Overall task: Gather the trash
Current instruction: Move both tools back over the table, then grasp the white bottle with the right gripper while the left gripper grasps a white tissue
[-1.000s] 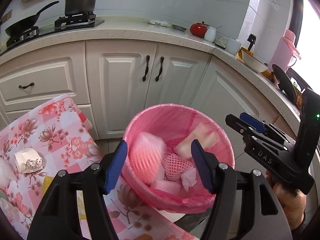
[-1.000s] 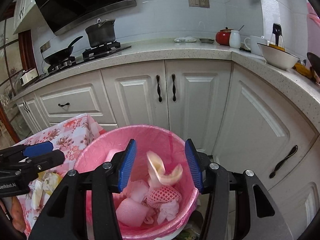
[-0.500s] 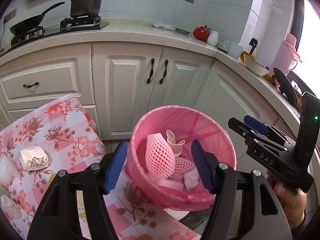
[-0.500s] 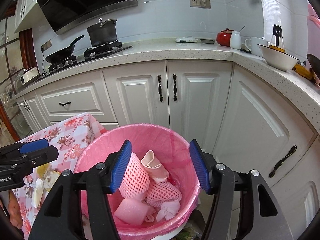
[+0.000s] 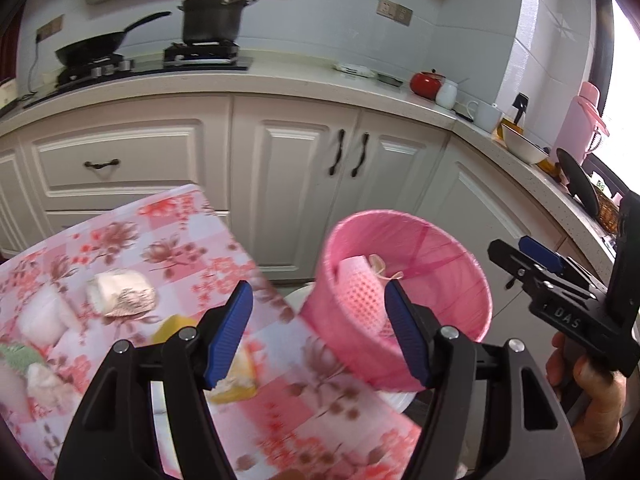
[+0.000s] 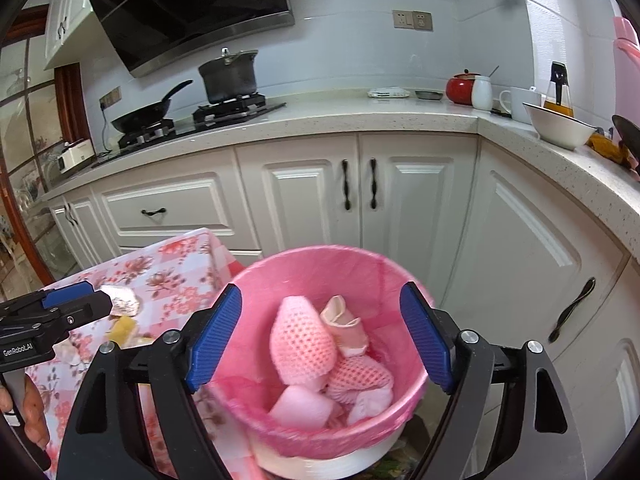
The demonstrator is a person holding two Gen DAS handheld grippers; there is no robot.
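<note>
Caught mid-clearance in a kitchen. Found the surface (image 5: pixel 180 248), under a pink floral cloth, carrying what was left of the trash. Found the bin (image 6: pixel 400 276) on the floor just beside the surface's corner, lined in pink and partly filled with foam nets (image 6: pixel 302 344) and pale scraps.

Saw the right tongs (image 6: pixel 321 304) poised above the bin, jaws just opened and standing wide, nothing between the pads but the view down into the liner. Saw the left tongs (image 5: pixel 317 300) over the surface's edge, also wide and empty, aimed between cloth and bin.

Noted the remaining litter on the surface: a crumpled wrapper (image 5: pixel 120 294) well left of the left tongs, a white wad (image 5: pixel 40 316) beyond it, a yellow peel (image 5: pixel 236 376) close under the left pad, a green scrap (image 5: pixel 20 354) at the frame's edge. Could not make out finer detail through the blur.

Judged the wrapper feather-light, soft and crushable, best pinched across its fattest fold, with no fear of breakage. Judged the peel limp and possibly slick, better taken at a thick end than by a thin edge. Judged the wad likely to compress, so wanting a fully narrowed grip.
</note>
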